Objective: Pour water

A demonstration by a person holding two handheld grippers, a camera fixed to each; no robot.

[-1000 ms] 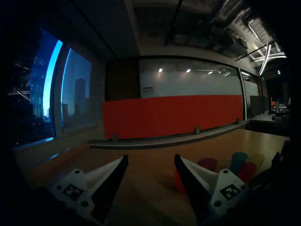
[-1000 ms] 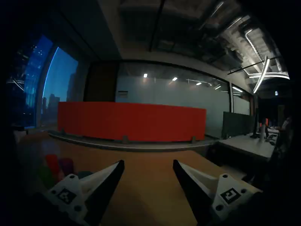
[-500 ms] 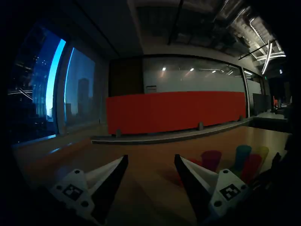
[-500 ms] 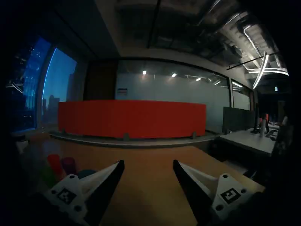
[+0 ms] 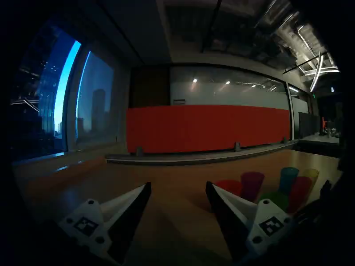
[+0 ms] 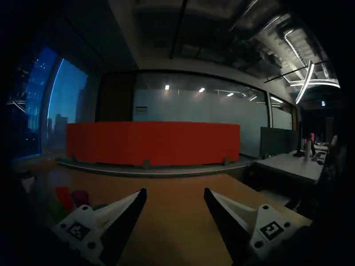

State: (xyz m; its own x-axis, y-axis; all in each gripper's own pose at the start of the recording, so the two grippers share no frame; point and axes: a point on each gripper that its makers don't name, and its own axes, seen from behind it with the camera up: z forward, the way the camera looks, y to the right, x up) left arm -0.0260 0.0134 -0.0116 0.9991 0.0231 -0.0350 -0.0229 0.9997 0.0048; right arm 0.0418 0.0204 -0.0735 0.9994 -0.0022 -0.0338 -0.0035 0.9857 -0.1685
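1. An upright magenta plastic cup (image 5: 252,185) stands on the wooden tabletop (image 5: 177,197), just beside a red plastic cup (image 5: 227,186).
2. A teal plastic cup (image 5: 289,176) and a yellow plastic cup (image 5: 310,174) stand upright behind a second red tumbler (image 5: 299,193) and a green plastic cup (image 5: 271,198), all closely clustered.

A red partition (image 5: 208,128) stands at 12 o'clock beyond the wooden table (image 5: 177,193); at 9 o'clock is a window (image 5: 95,111) (blue dusk outside).
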